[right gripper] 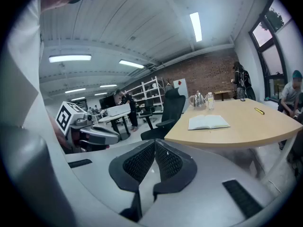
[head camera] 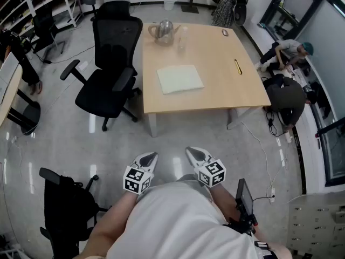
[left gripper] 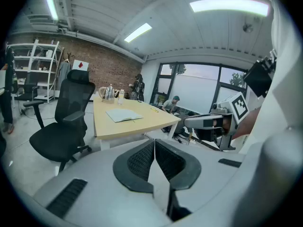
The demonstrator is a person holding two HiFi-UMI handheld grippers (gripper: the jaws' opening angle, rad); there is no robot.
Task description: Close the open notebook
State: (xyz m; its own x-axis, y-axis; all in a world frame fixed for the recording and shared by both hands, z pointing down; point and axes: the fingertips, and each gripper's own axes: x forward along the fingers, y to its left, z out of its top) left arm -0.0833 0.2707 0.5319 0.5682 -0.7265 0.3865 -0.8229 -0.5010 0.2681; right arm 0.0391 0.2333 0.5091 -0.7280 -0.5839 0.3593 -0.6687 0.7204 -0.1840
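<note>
Notebook (head camera: 180, 79) lies open on table (head camera: 232, 88). Left gripper (head camera: 151, 156) and right gripper (head camera: 191, 152) well apart from it; both jaws pressed together, empty.

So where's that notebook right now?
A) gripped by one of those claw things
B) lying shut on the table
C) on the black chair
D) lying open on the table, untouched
D: the notebook lies open on the table, while the left gripper and right gripper hang well short of it, both shut and empty.
</note>
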